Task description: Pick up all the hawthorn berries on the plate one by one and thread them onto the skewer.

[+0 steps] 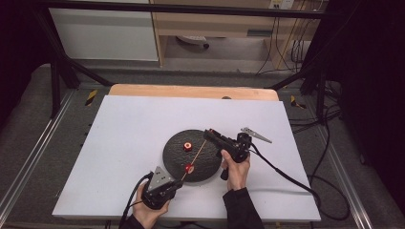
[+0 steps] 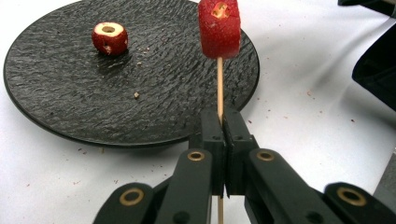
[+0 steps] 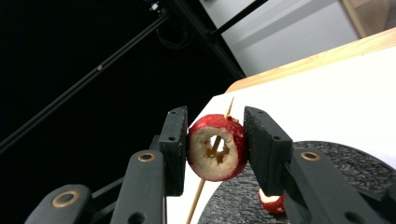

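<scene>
While left gripper (image 2: 223,154) jaws pinch skewer (image 2: 219,86), right gripper (image 3: 215,147) jaws hold fruit (image 3: 217,147) over white table (image 1: 133,129).

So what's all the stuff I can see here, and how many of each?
plate: one, black, round, middle of the white table.
fruit pieces: three, red with pale cored middles; one loose on the plate, one on the skewer above the plate's near edge, one at the skewer's far tip.
skewer: one, thin, pale wood, running between the two grippers.
crumbs: a few, tiny, on plate and table.
cables: black, trailing over the table and floor.
shelf unit: one, light wood, behind the table.
left hand-held gripper: one, black, shut on the skewer.
right hand-held gripper: one, black, shut on the tip fruit piece.
hands: two, left, right, at the bottom.
</scene>
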`<action>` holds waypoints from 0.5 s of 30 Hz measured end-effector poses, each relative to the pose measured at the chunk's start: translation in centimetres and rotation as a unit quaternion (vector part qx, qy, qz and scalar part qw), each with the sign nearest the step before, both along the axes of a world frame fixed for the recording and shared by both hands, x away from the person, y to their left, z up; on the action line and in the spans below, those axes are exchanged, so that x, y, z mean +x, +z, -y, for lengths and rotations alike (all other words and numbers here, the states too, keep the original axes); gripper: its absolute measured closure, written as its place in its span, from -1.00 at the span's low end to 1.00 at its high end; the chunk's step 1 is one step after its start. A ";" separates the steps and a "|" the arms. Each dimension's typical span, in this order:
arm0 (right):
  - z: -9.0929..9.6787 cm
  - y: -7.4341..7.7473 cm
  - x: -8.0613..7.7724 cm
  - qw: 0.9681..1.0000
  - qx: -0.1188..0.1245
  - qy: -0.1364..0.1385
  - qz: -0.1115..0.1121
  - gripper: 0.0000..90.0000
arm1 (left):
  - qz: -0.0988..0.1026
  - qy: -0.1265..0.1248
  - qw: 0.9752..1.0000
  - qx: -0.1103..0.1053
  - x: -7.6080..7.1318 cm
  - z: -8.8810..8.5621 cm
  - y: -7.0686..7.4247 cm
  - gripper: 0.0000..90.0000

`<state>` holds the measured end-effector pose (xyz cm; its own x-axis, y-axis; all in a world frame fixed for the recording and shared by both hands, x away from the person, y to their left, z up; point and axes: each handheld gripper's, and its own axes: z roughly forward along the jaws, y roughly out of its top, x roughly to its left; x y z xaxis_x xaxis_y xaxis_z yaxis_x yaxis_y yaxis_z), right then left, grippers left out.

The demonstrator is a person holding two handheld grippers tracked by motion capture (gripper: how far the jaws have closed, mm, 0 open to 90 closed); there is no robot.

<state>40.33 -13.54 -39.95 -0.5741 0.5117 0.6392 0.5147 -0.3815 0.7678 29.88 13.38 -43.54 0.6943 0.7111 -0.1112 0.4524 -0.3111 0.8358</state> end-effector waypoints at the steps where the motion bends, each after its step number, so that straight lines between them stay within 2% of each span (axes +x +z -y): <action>1: 0.0 0.0 -0.1 1.000 -0.002 -0.002 0.001 0.37 | -0.001 0.001 1.000 0.000 0.1 -0.1 0.1 0.97; 7: -0.1 -0.1 -0.3 1.000 -0.008 -0.003 0.004 0.38 | -0.001 -0.009 1.000 -0.005 -0.1 0.2 0.1 0.97; 8: -0.2 -0.2 -0.4 1.000 -0.007 0.003 -0.002 0.38 | 0.012 -0.007 1.000 -0.015 -0.1 0.1 0.4 0.97; 9: -0.6 -0.6 -0.3 0.999 -0.009 0.030 -0.014 0.38 | 0.016 0.000 1.000 -0.017 0.0 0.1 0.9 0.97; 10: -1.2 -1.2 -0.5 0.999 -0.016 0.039 -0.024 0.38 | 0.020 0.004 1.000 -0.009 0.1 0.2 1.3 0.97; 12: -1.7 -1.8 -0.8 0.999 -0.004 0.031 -0.018 0.38 | 0.012 0.010 1.000 -0.002 0.2 0.2 0.9 0.97; 13: -2.0 -1.8 -0.7 0.999 -0.010 0.035 -0.019 0.38 | 0.003 0.011 1.000 0.001 0.4 0.1 0.6 0.97; 15: -2.4 -1.7 -0.9 0.999 -0.022 0.036 -0.018 0.38 | -0.012 0.009 1.000 -0.007 0.8 -0.1 0.4 0.97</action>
